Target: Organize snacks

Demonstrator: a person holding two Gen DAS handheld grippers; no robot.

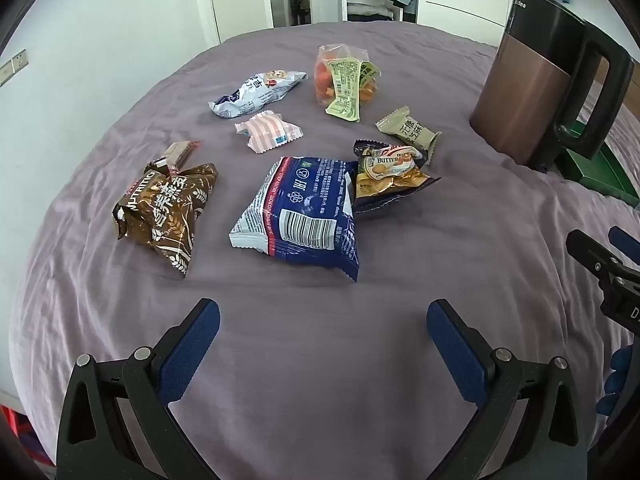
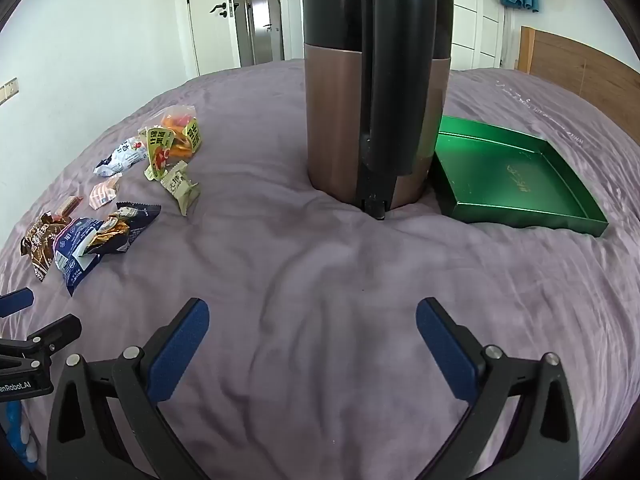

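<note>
Nearest the cameras, both tools hover over bare purple bedspread (image 2: 320,264). The left gripper (image 1: 323,320) has its blue pads spread wide with nothing between them, and the right gripper (image 2: 313,318) stands just as wide and just as empty.

Just beyond the left gripper lies the blue-and-white packet (image 1: 300,212), face down with its barcode up. The gold butter-cookie packet (image 1: 390,176) overlaps its far right corner, and the brown cereal bag (image 1: 166,210) sits to its left, a small reddish bar (image 1: 182,152) touching the bag's far end. Farther on come a pink striped wrapper (image 1: 270,131) and a beige wrapped cake (image 1: 410,130), then a white-and-blue packet (image 1: 258,92) and a clear bag of orange pieces (image 1: 346,80) farthest out.

Ahead of the right gripper stands a copper-and-black kettle (image 2: 340,120), and just beside it, to the right, lies the green tray (image 2: 576,216), open side up and holding nothing.

By the look of it, the sorting is not yet begun: all eight snacks lie loose on the bedspread, well apart from the tray, and none is in a grip. If the tray is where they belong, every piece is left to carry across, the blue-and-white packet being closest to hand.
</note>
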